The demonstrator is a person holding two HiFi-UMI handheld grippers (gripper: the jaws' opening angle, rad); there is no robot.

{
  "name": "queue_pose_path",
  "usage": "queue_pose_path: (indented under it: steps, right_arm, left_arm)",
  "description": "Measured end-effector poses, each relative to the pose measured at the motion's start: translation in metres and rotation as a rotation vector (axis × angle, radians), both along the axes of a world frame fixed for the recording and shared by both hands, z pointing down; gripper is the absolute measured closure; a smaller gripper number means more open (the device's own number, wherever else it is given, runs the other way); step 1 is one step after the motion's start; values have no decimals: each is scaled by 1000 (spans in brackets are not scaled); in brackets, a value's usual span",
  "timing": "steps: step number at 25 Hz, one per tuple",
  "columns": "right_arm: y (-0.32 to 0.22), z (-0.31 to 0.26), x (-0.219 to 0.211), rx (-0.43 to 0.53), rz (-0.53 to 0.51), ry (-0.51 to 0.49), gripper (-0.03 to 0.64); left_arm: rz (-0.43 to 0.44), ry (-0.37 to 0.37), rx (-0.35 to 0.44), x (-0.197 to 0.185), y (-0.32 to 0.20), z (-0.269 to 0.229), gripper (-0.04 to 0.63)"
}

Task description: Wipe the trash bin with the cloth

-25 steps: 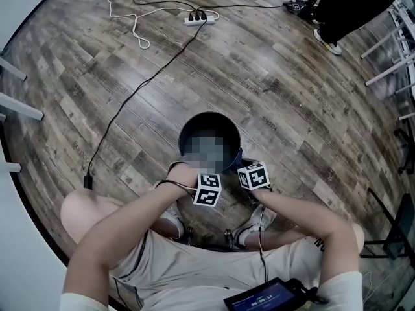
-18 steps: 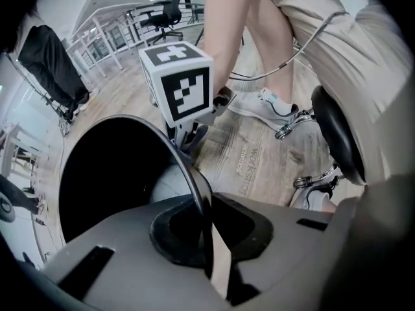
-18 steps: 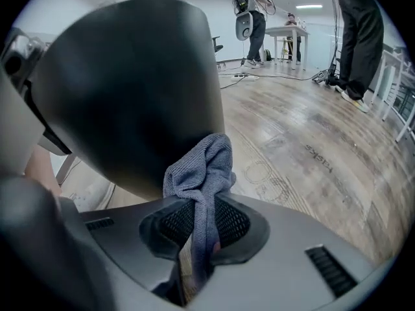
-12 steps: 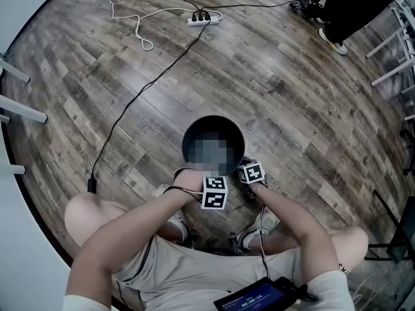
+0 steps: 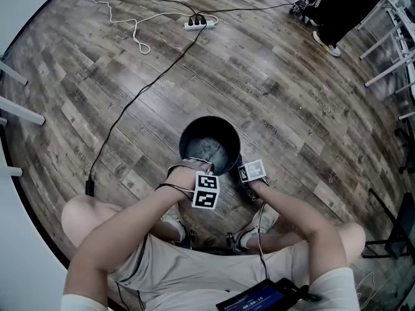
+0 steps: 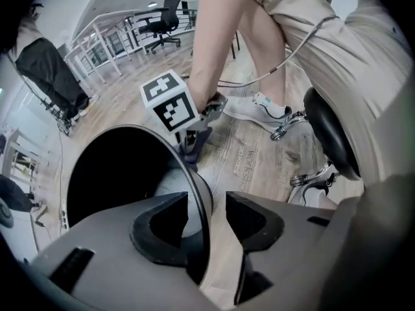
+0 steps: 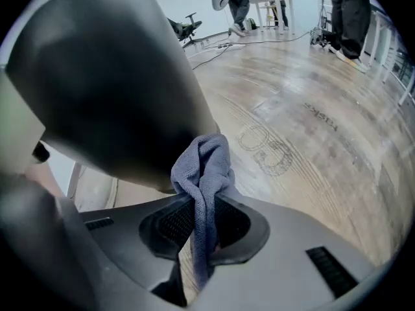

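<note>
The black trash bin (image 5: 209,145) stands on the wood floor in front of my knees. My left gripper (image 5: 194,167) sits at its near rim. In the left gripper view the left gripper (image 6: 207,204) is open. Its jaws have just been opening and straddle the bin's rim (image 6: 202,193) without pressing on it. My right gripper (image 5: 241,171) is low at the bin's right side. In the right gripper view the right gripper (image 7: 204,222) is shut on a blue-grey cloth (image 7: 206,167). The bunched cloth lies against the bin's outer wall (image 7: 110,76).
A black cable (image 5: 130,102) runs from a power strip (image 5: 198,21) past the bin's left. My shoes (image 5: 256,222) and stool base (image 6: 329,135) sit just behind the bin. Another person's legs (image 5: 337,11) and white table legs (image 5: 389,44) are at the far right.
The right gripper has sunk a little along the bin's right side and its marker cube has tilted flatter. The left gripper has stayed at the near rim.
</note>
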State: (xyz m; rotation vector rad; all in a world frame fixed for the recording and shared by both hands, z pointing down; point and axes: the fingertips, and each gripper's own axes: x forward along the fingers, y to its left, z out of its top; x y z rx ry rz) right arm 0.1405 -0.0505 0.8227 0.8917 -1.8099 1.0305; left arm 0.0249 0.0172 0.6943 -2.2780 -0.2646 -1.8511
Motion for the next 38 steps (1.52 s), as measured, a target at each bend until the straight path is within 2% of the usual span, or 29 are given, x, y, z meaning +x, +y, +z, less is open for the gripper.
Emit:
queue_pose_path:
  steps: [3, 7, 9, 11, 14, 20, 25, 31, 38]
  right_arm:
    - [8, -42, 2, 22, -102, -26, 552]
    - [24, -107, 0, 85, -215, -58, 552]
    - [32, -139, -4, 111, -225, -94, 552]
    - [38, -163, -7, 129, -203, -135, 552]
    - [41, -181, -10, 150, -167, -184, 552]
    - [33, -182, -22, 185, -177, -205, 552]
    - [23, -157, -33, 181, -196, -167, 552]
    - [18, -105, -34, 123, -153, -137, 552]
    - [5, -37, -27, 122, -130, -60, 552]
  left_arm:
    - [56, -56, 20, -17, -6, -2, 417]
    - [248, -246, 149, -54, -14, 13, 416]
    - [275, -285, 174, -63, -16, 21, 416]
    - [274, -279, 192, -64, -18, 25, 425]
    - [275, -269, 219, -61, -23, 25, 515]
    - [275, -283, 206, -58, -18, 25, 535]
    - [308, -252, 196, -45, -6, 22, 561]
    - [271, -225, 169, -41, -3, 23, 563]
    - [220, -210, 154, -32, -1, 21, 563]
